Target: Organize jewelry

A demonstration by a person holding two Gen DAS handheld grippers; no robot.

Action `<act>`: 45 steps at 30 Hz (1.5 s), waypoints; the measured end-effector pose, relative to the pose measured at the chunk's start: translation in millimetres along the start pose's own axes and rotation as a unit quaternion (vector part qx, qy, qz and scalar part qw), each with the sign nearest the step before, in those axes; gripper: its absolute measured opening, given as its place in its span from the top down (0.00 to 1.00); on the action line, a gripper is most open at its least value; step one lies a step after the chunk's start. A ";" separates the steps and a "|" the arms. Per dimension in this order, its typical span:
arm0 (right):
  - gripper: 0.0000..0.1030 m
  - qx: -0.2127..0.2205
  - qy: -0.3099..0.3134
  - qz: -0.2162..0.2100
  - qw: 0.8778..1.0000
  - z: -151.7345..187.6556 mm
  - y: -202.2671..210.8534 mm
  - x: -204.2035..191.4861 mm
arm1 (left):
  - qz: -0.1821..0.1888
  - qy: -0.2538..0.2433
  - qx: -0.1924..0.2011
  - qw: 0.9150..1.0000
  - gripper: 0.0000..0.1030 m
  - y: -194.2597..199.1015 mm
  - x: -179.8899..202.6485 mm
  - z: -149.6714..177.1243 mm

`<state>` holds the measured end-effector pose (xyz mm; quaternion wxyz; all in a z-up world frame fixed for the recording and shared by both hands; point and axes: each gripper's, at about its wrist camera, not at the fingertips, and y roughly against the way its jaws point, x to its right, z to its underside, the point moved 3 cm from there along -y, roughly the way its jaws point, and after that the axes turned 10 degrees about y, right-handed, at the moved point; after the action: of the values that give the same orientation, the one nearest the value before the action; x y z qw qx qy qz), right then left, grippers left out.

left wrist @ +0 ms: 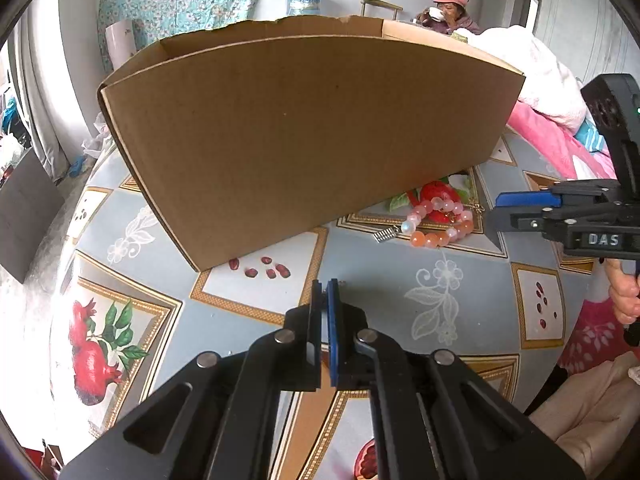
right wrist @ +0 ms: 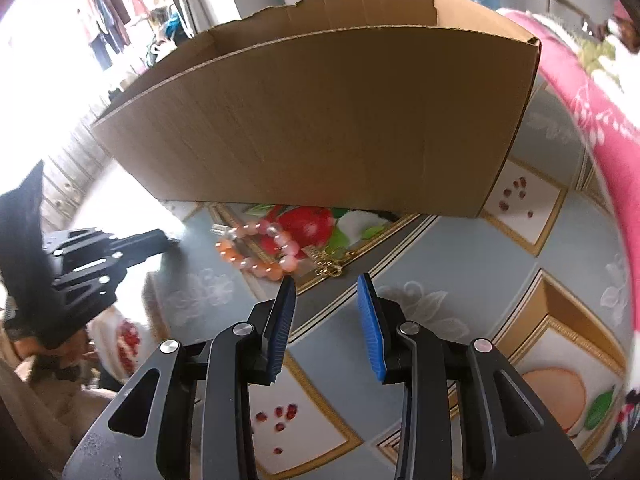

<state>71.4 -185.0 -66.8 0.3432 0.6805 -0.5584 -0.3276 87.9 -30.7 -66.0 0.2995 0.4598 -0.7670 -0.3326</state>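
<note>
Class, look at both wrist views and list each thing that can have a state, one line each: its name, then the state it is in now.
Left tool: shut, nothing between its pads.
Right tool: open, holding nothing, pointed at the bracelet.
Cardboard box: upright on the table, top open, back rim torn.
Beaded bracelet: lying flat on the tablecloth in front of the box, not gripped.
Gold chain piece: lying loose beside the bracelet.
</note>
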 end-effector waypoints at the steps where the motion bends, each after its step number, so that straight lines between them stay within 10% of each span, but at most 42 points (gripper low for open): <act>1: 0.70 0.001 0.000 0.003 1.000 -1.0 -1.4 0.9 | 0.001 0.001 0.000 1.000 0.98 -0.8 0.3 0.2; 30: 0.98 0.008 0.072 0.053 0.996 -5.1 1.6 -31.8 | 0.003 0.003 0.002 1.000 0.98 0.4 -0.3 0.4; 39: 0.98 0.005 0.062 -0.004 0.998 8.8 17.1 -34.4 | 0.003 0.002 0.002 1.000 0.98 0.4 -0.7 0.6; 45: 0.72 0.020 0.061 0.031 0.997 -1.9 13.9 -22.8 | 0.003 0.003 0.002 1.000 0.98 0.7 -0.5 0.4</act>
<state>61.9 -164.3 -52.7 0.3731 0.6881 -0.5638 -0.2635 87.5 -29.9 -65.8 0.3016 0.4592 -0.7682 -0.3287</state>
